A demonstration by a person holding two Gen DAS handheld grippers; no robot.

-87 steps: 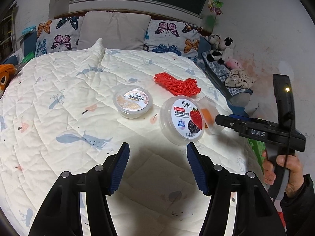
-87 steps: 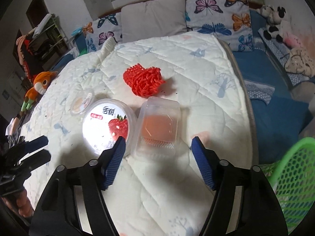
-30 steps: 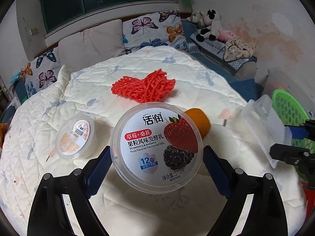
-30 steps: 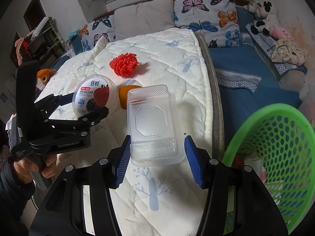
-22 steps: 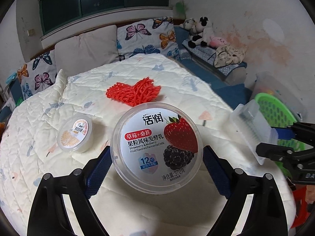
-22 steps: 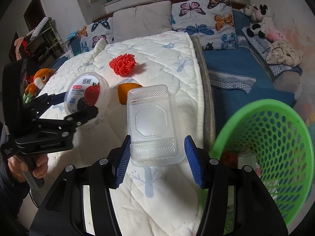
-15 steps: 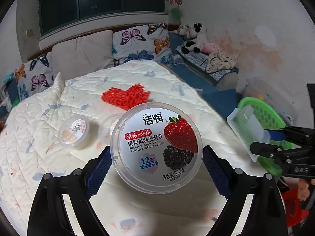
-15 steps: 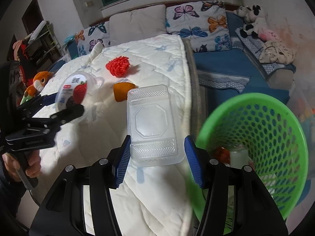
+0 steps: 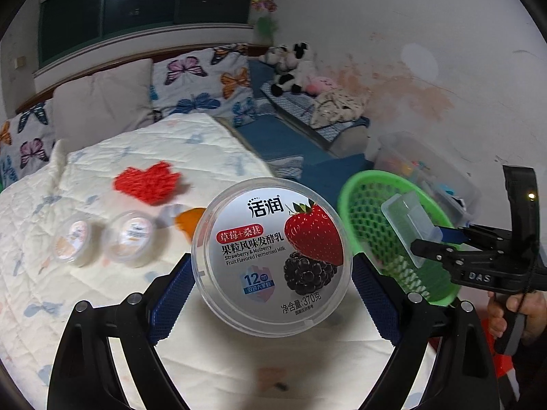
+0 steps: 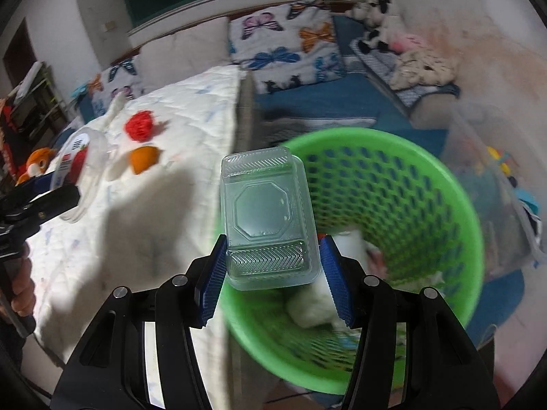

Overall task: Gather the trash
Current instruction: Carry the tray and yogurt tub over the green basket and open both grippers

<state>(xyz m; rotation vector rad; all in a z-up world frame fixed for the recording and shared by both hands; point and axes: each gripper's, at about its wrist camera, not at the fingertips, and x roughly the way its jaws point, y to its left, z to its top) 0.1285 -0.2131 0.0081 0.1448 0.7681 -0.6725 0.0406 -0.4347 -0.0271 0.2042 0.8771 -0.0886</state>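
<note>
Still on the bed, left to right: two small cups and side by side, red mesh piece behind them, orange item just beside the big tub. All four not yet collected.

Left gripper: jaws fairly wide, pads pressed on both sides of the yogurt tub, lid w/ strawberry label facing the camera. Tub lifted off the quilt, near the bed edge, not yet over the basket.

Right gripper: jaws about one third open, closed on the near end of the clear plastic box. Box seems empty, held out above the near rim of the green basket, not released yet.

Inside the basket: some white crumpled stuff and a bit of red, blurred, so already some trash in.

Judged progress: maybe half. Left to do: drop box, drop tub, then approx. four more items from the bed.
</note>
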